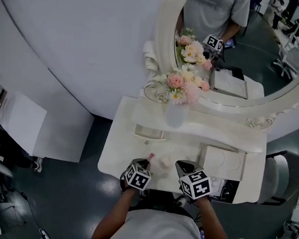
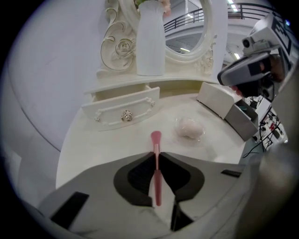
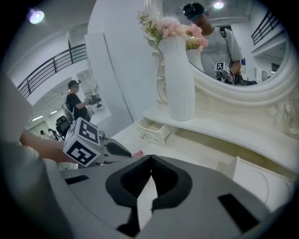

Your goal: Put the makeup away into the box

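We hold the left gripper [image 2: 155, 158] over the near edge of the white counter [image 2: 98, 147], pointing steeply down. Its fingers are clamped on the thin handle of a pink makeup brush [image 2: 157, 179], whose head sticks out past the fingertips toward the far side. Just right of the brush head, a pale pink sponge [image 2: 190, 127] in a clear wrapper lies on the counter, apart from both grippers.

The right gripper [image 3: 150, 159] sits to the right of the left one, also over the near edge. Its fingers are pressed together with nothing between them.

The white box [image 1: 222, 162] rests on the right part of the counter, beyond the right gripper and well apart from the brush. At the far left, a small drawer [image 2: 122, 112] stands pulled partly out. Above it, on a raised shelf, a white vase [image 3: 180, 79] of pink flowers stands upright in front of the oval mirror [image 1: 258, 42].
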The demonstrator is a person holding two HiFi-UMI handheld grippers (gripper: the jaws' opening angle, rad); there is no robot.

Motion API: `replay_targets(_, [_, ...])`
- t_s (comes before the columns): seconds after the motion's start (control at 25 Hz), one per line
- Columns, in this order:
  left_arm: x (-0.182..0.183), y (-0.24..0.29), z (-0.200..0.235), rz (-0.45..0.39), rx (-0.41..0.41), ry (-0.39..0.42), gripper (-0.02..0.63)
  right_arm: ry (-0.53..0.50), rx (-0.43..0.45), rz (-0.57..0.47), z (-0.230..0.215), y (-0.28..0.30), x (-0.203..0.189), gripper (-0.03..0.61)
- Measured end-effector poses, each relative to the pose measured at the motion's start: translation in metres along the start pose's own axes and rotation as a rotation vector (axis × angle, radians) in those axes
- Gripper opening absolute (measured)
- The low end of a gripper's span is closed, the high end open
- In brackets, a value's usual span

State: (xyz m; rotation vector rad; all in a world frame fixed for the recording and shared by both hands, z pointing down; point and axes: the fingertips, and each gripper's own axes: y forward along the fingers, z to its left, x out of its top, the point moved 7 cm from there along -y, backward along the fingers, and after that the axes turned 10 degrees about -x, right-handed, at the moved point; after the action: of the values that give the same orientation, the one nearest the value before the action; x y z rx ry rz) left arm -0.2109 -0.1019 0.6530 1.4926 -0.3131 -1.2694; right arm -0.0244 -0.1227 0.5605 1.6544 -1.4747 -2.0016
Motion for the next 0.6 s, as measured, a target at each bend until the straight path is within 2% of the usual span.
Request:
replay_targets(0.32, [0.031,-0.039,0.0,-0.124,0.051,0.041,0.063,0.001,-0.058,-0.093,-0.014,-0.039,0.02,0.0])
replay_targets(0.44, [0.053,-0.056,-0.004,-0.192,0.049,0.057,0.063,0.0,-0.081,-0.131,-0.021,-0.055,0.026,0.0])
replay_targets(0.6, [0.082,-0.071,-0.021,-0.279,0.031,0.108,0.063,0.058,-0.127,-0.193,-0.034,-0.079,0.028,0.0])
